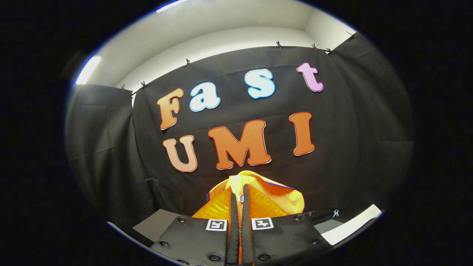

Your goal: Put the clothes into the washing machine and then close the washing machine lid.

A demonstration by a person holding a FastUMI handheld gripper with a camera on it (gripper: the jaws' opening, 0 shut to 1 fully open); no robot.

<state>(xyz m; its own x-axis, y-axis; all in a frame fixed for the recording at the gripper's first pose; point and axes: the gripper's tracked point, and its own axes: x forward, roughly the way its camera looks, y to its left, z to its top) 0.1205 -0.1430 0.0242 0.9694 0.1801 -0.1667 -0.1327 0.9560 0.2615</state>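
Here, nearest the camera, the gripper point(239, 192) has its two fingers drawn almost together, leaving a thin slit between them, and both press on a fold of the orange garment point(258, 195), so it is clenched on the cloth. Each finger base carries a small square marker, one on either side of the slit. The garment bunches up around and just beyond the fingertips, held up in front of the booth's wall. It is bright orange-yellow; the part nearest the fingers, on both sides of them, has a fine ribbed or mesh-like texture, while the upper part is smoother and paler, rising to a rounded hump above the fingertips. A thin dark purple edge runs along its top right fold. Its lower part is hidden behind the finger bases, so its full shape and what kind of garment it is cannot be made out. Beside the finger bases, low down, lie flat surfaces: a grey panel point(157, 225) on one side and a bright white strip point(354, 223) on the other, both cut off and hard to identify. Beyond everything hangs the black cloth wall point(354, 147), clipped along its top edge, with a pale wall and ceiling point(221, 26) above it.
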